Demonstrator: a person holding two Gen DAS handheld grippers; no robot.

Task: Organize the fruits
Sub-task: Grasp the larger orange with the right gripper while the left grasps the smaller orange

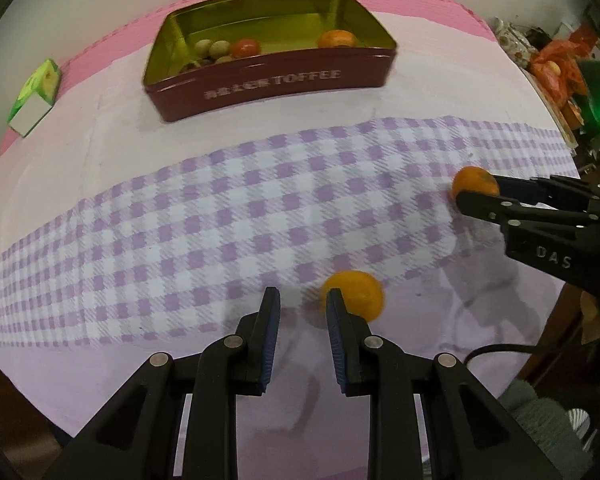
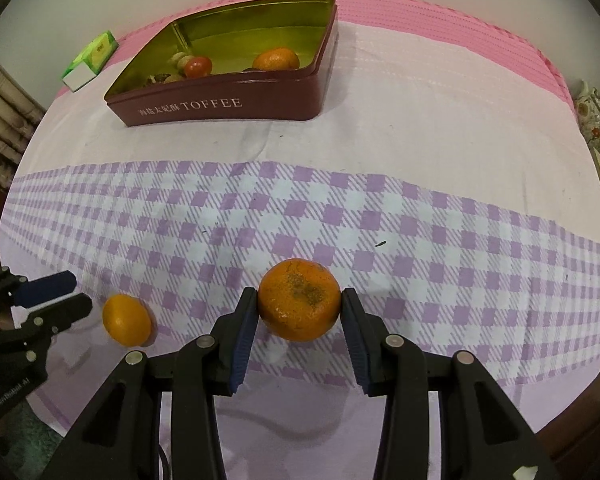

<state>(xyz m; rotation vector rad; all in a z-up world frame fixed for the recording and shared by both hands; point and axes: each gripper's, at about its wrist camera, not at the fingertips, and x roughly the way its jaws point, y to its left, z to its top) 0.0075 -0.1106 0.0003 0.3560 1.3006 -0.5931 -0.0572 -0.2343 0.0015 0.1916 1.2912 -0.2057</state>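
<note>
A: Mandarins, two of them, lie on the checked cloth nearer to us than the toffee tin. What do we hold?

B: Our right gripper has the larger mandarin between its blue pads, one pad against each side of the fruit. We judge it gripped, though we cannot tell whether it has left the cloth.

A: And the other side?

B: Our left gripper holds nothing and its jaws stand apart. The smaller mandarin sits just beyond its right finger, off-centre and not between the pads.

A: Where does the fruit go?

B: The tin is well beyond both mandarins, at the far side of the table, lid off. Inside it we see another orange fruit toward one end, and a red one with some pale round ones toward the other. A green and white box lies beside the tin.

A: How do we do this step well?

B: We think the squeeze should be just firm enough that the round skin cannot roll out. We should lift clear of the tin's front wall, then lower the fruit beside the orange one before letting go. Our left side should shift so the smaller mandarin sits centred before closing.
</note>
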